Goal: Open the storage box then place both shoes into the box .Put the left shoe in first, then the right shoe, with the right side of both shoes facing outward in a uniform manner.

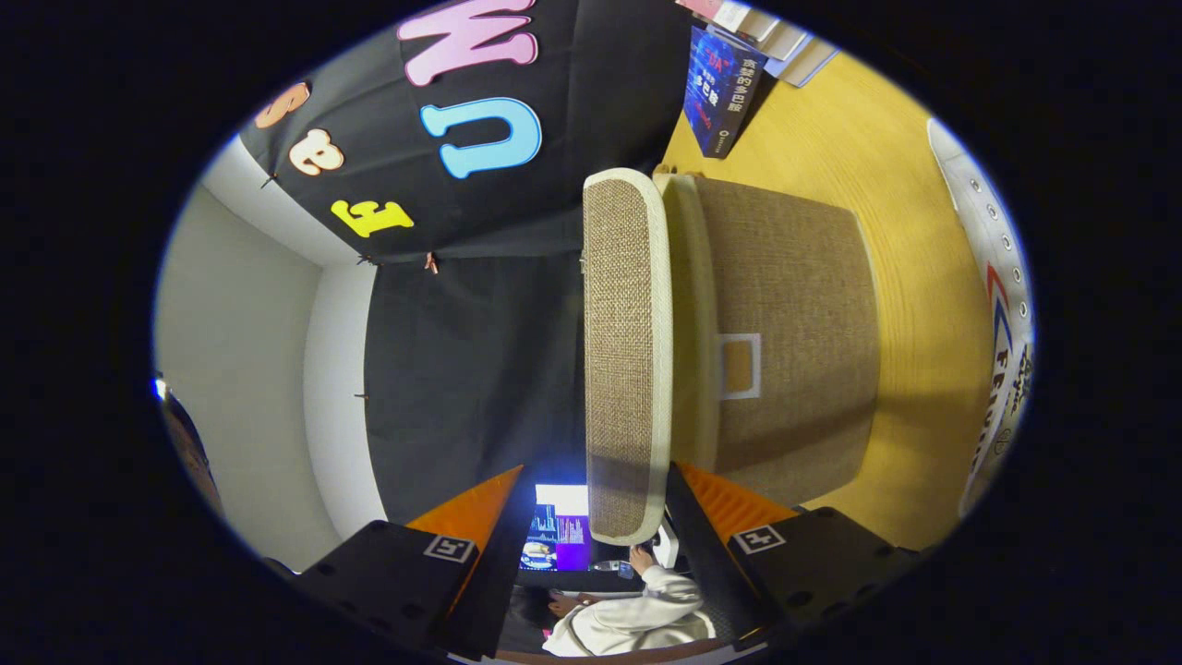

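Gripper (591, 540) is riding rolled onto its side, so the wooden table (886, 185) is reading as a vertical plane beside the box. Fingers are standing apart, straddling the near end of the storage box lid (626, 351). Whether either pad is pressing on it cannot be made out; the gap looks wider than the lid's edge, so the claw is judged open around it, not clamped.

The lid is running lengthwise straight away from the fingers, its woven face showing and its pale rim outlining it. It is standing swung off the storage box (785, 342), seemingly hinged along the edge where the two meet. The box body is lying just beyond the finger on the table side, a small label window on its wall.

Key relation: the lid's long axis is in line with the fingers, so the next push or pull on it would go sideways, across the jaws.

A white shoe (1002, 332) is lying on the table well apart from the box, cut off at the far margin; left or right cannot be told. Books (729, 83) are sitting beyond. The box interior is hidden. A seated person (628, 619) is showing behind the fingers.
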